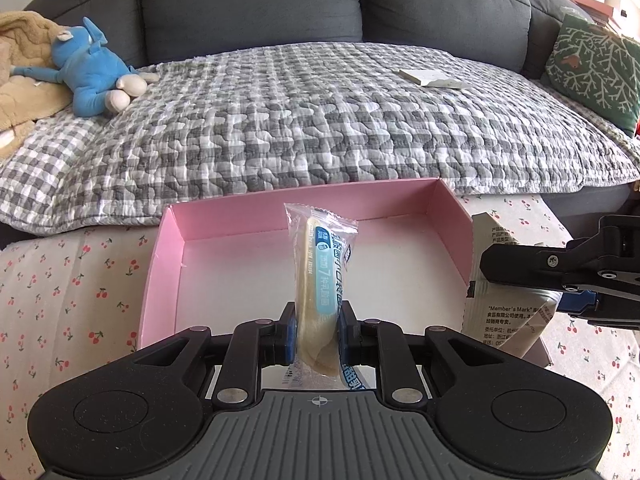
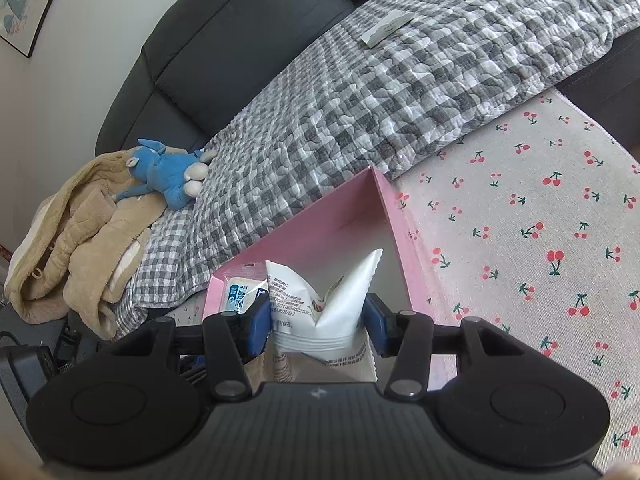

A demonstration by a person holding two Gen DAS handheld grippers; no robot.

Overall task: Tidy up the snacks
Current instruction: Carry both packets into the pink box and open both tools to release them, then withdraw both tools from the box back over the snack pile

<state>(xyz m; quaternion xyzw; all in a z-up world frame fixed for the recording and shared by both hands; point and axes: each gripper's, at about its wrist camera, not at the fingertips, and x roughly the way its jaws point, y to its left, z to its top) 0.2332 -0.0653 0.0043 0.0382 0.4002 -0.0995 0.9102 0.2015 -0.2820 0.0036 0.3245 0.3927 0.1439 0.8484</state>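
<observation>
Seen from the left wrist, the left tool (image 1: 317, 334) is clenched on a clear-wrapped bread snack (image 1: 318, 280), held upright above the near wall of an open pink box (image 1: 168, 256); a pale blue band down the wrapper carries Chinese print and a large "7". The box sits on a counter spread with a cherry-print cloth (image 1: 68, 288), its white floor bare where it shows. At the right edge the right tool (image 1: 560, 280) grips a white pouch (image 1: 508, 312) at the box's right wall, with "Member's Mark" legible among small Chinese lines on its back. Behind the counter a grey sofa (image 1: 248, 4) carries a checked quilt (image 1: 320, 120), a blue plush toy (image 1: 86, 68) beside a tan fleece (image 1: 20, 92), a white card (image 1: 434, 78) and a green leaf-print cushion (image 1: 592, 64). From the right wrist, the right tool (image 2: 318, 320) is closed on the same white pouch (image 2: 320, 308), its blue pads pressing either side so the top folds into a V; fine Chinese print and a code too small to read run across it. The pouch hangs over the pink box (image 2: 400, 240), and the bread snack (image 2: 242, 294) shows just left of it, its blue label toward the camera. A framed picture (image 2: 28, 4) hangs on the wall.
</observation>
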